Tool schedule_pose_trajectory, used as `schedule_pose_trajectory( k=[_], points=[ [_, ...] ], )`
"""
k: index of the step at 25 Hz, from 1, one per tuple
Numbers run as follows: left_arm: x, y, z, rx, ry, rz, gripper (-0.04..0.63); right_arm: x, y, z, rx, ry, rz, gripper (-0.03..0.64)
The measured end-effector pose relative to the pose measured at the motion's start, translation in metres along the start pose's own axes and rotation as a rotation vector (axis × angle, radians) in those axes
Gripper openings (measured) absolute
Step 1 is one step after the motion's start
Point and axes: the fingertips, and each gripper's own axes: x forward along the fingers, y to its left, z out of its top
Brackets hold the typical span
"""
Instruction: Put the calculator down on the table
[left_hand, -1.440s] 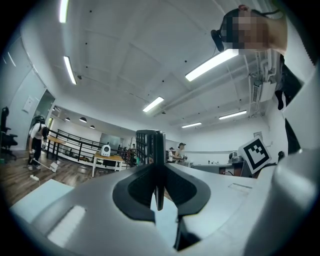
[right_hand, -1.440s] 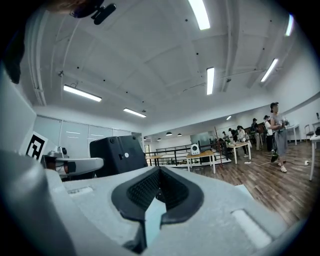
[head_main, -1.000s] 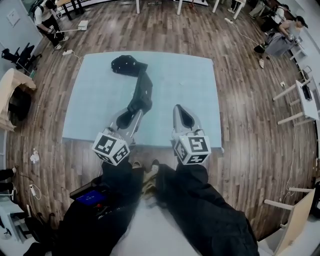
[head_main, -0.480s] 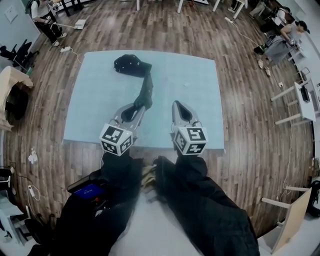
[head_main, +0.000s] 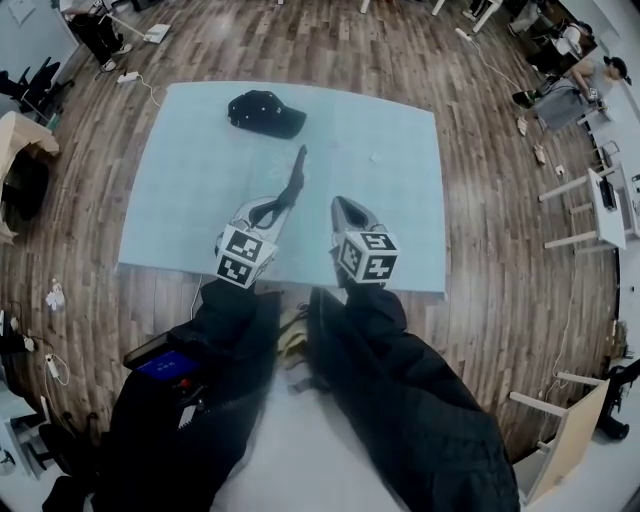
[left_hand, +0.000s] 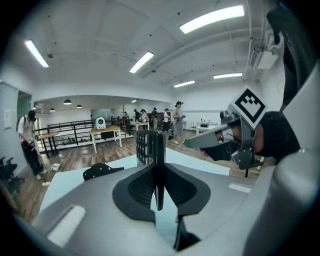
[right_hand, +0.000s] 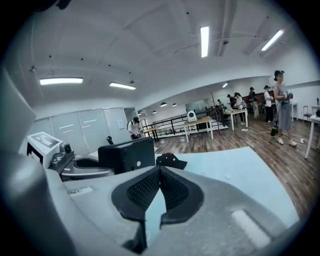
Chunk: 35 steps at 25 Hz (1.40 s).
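The black calculator (head_main: 293, 178) is clamped edge-on in my left gripper (head_main: 264, 213), sticking out forward over the light blue table (head_main: 400, 170). In the left gripper view the calculator (left_hand: 150, 147) stands upright between the pads, keys facing left, with the left gripper (left_hand: 158, 172) shut on its lower end. My right gripper (head_main: 349, 216) hangs beside it over the table's near part, shut and empty; its pads (right_hand: 150, 185) meet at the tips. From the right gripper view the calculator (right_hand: 126, 155) shows as a dark slab to the left.
A black cap (head_main: 265, 112) lies on the far part of the table, also visible as the cap (left_hand: 102, 171) and cap (right_hand: 170, 161). Wooden floor surrounds the table. People, desks and chairs stand farther back in the room.
Both grippers have come down toward the table. The calculator has rolled from showing its broad face to standing edge-on, and its tip now sits short of the cap.
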Motion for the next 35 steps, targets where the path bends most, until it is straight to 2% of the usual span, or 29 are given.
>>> schedule_pose_trajectory(
  k=[8, 18, 26, 35],
  points=[
    [0.017, -0.007, -0.083, 0.132, 0.234, -0.009, 0.048, 0.013, -0.019, -0.060, 0.075, 0.135, -0.024, 0.002],
    [0.028, -0.004, -0.184, 0.294, 0.528, -0.061, 0.048, 0.025, -0.026, -0.115, 0.091, 0.263, -0.041, 0.002],
    [0.033, -0.009, -0.218, 0.356, 0.643, -0.081, 0.048, 0.030, -0.023, -0.157, 0.090, 0.374, -0.016, 0.002],
    [0.033, -0.018, -0.248, 0.390, 0.699, -0.100, 0.049, 0.032, -0.021, -0.192, 0.090, 0.486, -0.019, 0.002]
  ],
)
